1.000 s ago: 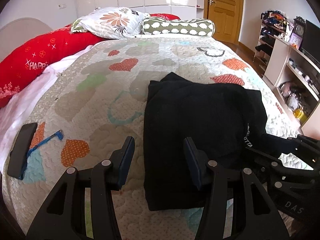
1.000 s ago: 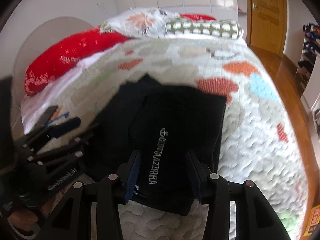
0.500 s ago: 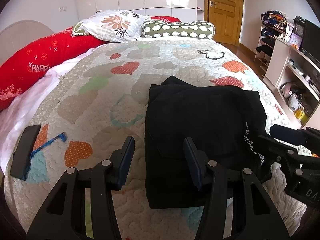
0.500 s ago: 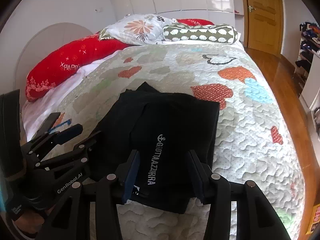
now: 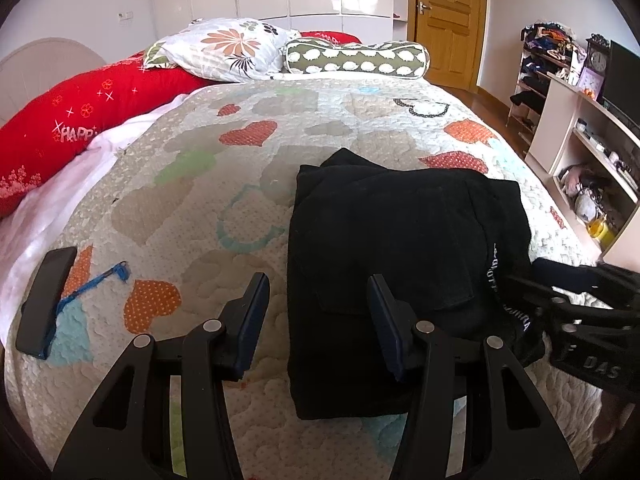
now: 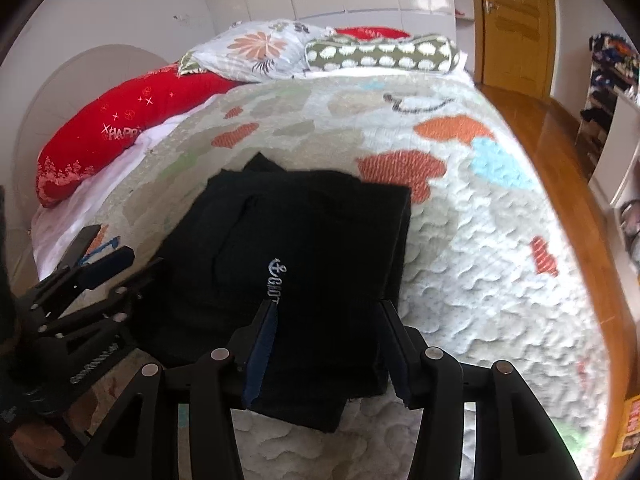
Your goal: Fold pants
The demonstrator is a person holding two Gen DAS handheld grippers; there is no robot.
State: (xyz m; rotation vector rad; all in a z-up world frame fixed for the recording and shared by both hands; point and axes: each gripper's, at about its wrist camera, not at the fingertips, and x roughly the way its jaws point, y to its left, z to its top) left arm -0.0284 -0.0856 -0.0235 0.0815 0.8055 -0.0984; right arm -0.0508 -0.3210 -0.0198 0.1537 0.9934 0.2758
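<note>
The black pants (image 5: 392, 248) lie folded into a compact rectangle on the quilted bed, with white lettering along one edge; they also show in the right wrist view (image 6: 304, 264). My left gripper (image 5: 318, 300) is open and empty, hovering over the pants' near left edge. My right gripper (image 6: 326, 320) is open and empty, above the pants' near edge by the lettering. The right gripper also shows at the right of the left wrist view (image 5: 568, 292), and the left gripper at the left of the right wrist view (image 6: 100, 272).
A black phone (image 5: 46, 300) with a blue strap lies at the bed's left front. A red bolster (image 5: 72, 120), a floral pillow (image 5: 228, 48) and a green bolster (image 5: 356, 58) line the far side. Shelves (image 5: 588, 152) stand on the right, beyond wooden floor (image 6: 560, 128).
Both grippers have drawn back a little from the folded pants and stayed open. The pants have not moved.
</note>
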